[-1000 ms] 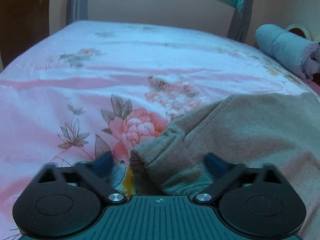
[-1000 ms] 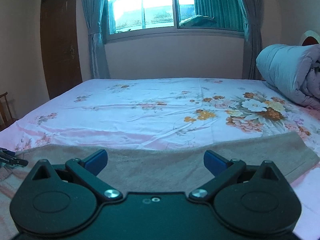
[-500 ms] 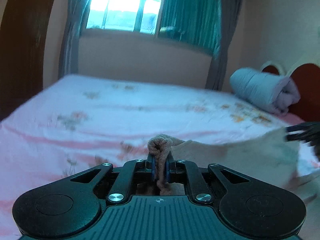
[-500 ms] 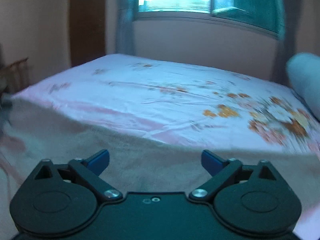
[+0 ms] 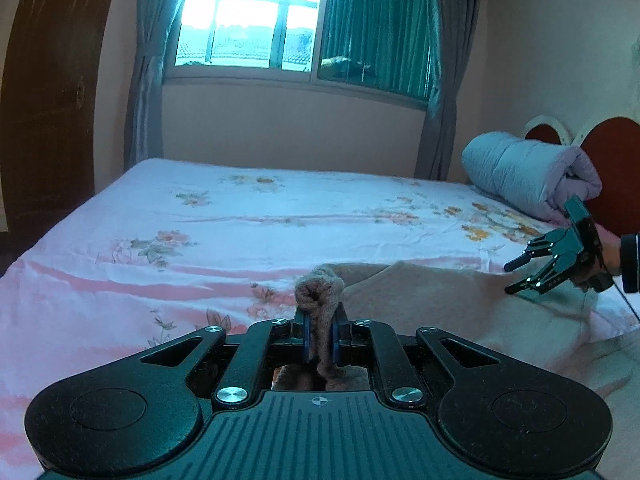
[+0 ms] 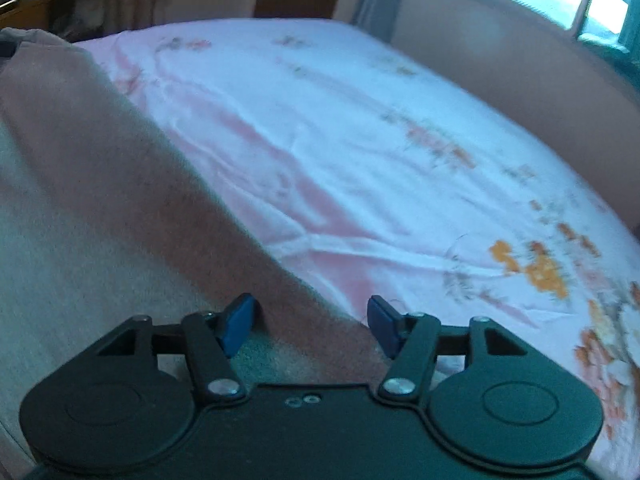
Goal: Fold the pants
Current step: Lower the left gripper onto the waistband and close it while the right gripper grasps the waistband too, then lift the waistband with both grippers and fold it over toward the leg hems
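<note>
While a wooden door darkens the room's left side and a curtained window glows behind, the left hand-held gripper is clamped shut on a bunched end of the beige fleece pants, lifted off the floral pink-and-white bed sheet. From that pinch the garment runs rightward along the bed's near edge, mostly flat. Farther right, the right hand-held gripper, held by a hand in a dark sleeve, has its jaws part-way apart and just been closing, with the far edge of the fabric lying between the blue pads, which do not yet appear to press it. A rolled pale-blue quilt sits at the headboard beyond. A clean fold likely depends on the right side catching the edge fully, not a single loose layer, before lifting, then keeping both ends level and taut so the cloth carries over without sagging or twisting.
</note>
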### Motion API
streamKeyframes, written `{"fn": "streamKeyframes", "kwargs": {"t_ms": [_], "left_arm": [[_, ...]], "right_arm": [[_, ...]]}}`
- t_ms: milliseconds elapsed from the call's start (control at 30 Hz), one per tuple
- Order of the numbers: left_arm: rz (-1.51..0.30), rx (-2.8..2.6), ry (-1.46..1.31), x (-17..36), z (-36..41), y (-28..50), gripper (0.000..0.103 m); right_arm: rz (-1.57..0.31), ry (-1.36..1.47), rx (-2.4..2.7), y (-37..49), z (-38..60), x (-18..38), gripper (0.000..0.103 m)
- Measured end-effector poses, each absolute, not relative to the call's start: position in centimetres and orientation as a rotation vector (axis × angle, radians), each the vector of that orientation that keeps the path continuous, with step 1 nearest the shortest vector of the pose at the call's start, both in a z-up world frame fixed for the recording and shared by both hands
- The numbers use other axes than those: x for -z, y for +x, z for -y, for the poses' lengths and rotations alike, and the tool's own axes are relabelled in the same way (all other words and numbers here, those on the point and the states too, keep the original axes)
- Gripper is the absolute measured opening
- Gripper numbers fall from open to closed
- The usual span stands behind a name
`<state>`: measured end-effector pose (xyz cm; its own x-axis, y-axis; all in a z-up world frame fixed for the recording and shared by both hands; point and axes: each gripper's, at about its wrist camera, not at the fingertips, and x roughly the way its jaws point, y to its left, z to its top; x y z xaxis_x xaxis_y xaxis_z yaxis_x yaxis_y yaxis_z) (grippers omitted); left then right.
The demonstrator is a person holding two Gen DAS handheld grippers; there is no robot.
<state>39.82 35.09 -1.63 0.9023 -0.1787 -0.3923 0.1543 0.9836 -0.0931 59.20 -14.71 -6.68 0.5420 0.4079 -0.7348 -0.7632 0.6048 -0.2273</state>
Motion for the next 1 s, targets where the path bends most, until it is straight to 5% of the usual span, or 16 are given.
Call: {"fn": "streamKeyframes", "kwargs": {"t_ms": [33,67,100,600,867,967,1000], "left_arm": [[-0.423,0.165,-0.067,1.8,-35.2,40.2,0.01],[-0.43,0.16,-0.075,1.9,-35.3,40.5,0.01],[-0.436,0.158,-0.08,2.0,-35.4,40.8,0.01],[-0.341,0.309,-0.06,-1.9,-35.8,35.0,0.01],[-0.402,0.366,-0.026,1.7,-34.4,26.9,0.012],[-0.432,0.31,-0.091,4.5,-34.2,24.1,0.029],[-0.442,0.27,-0.11,5.2,-34.2,23.1,0.051]], "right_arm": [[-0.731,-0.547,-0.773,59.5,14.8,6.7,0.017],[-0.75,-0.532,-0.777,59.5,14.9,6.7,0.002],[-0.747,-0.549,-0.747,59.2,14.8,6.4,0.0],[-0.456,-0.646,-0.64,40.5,19.7,-6.3,0.0],[-0.453,-0.745,-0.564,26.3,20.7,-1.1,0.0],[-0.459,-0.79,-0.501,23.2,20.5,4.3,0.005],[-0.471,-0.805,-0.475,22.5,20.3,5.8,0.014]]}}
